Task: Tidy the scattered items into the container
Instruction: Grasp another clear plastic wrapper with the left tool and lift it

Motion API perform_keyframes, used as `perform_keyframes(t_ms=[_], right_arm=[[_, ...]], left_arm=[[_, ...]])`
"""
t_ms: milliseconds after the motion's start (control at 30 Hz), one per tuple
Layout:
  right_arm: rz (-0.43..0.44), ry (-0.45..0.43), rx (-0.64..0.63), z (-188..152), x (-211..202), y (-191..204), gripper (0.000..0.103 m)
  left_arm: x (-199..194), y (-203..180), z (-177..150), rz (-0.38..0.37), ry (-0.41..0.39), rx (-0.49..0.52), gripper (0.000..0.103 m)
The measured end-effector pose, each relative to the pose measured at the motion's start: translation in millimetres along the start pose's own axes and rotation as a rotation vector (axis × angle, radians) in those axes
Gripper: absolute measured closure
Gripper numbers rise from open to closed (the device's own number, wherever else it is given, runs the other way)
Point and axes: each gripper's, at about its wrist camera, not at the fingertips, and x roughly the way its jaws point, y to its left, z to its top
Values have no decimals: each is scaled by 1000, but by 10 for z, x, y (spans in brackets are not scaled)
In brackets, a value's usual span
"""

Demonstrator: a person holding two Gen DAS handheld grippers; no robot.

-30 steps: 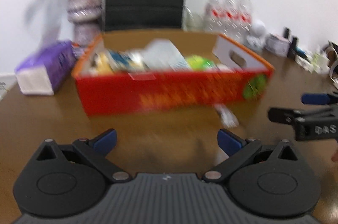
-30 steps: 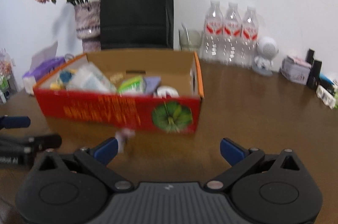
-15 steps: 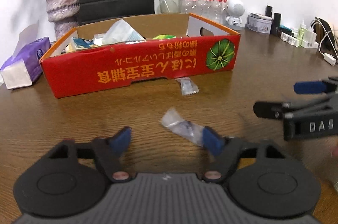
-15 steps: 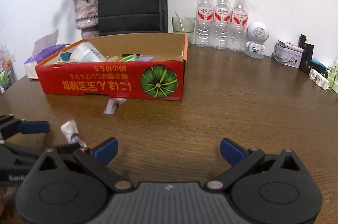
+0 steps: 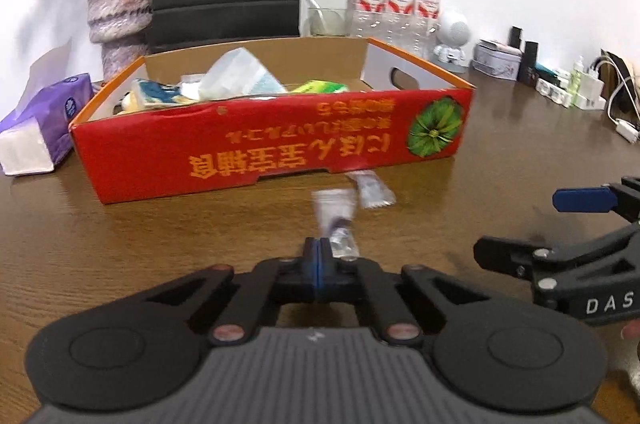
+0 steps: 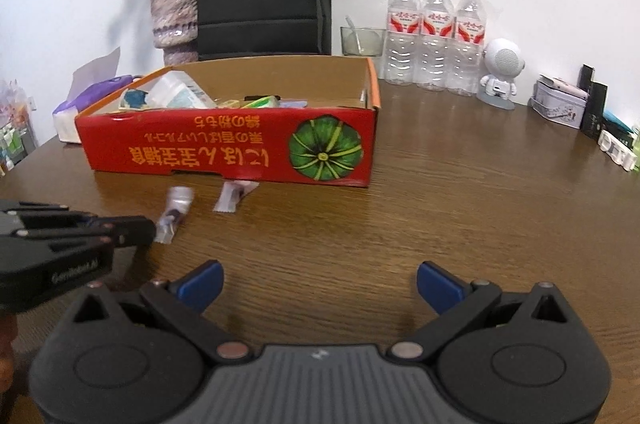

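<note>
Now the left gripper [image 5: 318, 256] is closed, the sachet [image 5: 338, 224] just beside its tips, apparently unclamped.

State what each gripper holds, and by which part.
Left gripper: shut on small clear plastic sachet, near end. Right gripper: open, nothing.

Red cardboard tray box [image 6: 224, 152], pumpkin print, part-filled with packets, on wooden table. Two small clear-wrapped sachets [image 6: 174, 210] [image 6: 234, 195] lie just before it.
</note>
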Motion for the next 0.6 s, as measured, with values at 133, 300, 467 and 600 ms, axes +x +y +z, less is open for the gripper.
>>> perform_keyframes(t_ms=[133, 300, 467, 600], right_arm=[[6, -1, -8, 91, 98, 77, 0], [-26, -3, -7, 144, 175, 69, 0], [-56, 3, 16, 123, 162, -78, 0], [-64, 8, 14, 109, 137, -117, 0]], left_arm=[[11, 166, 63, -63, 16, -66, 99], [-8, 39, 131, -120, -9, -10, 58], [172, -176, 183, -89, 30, 63, 78], [165, -132, 189, -89, -1, 35, 91]])
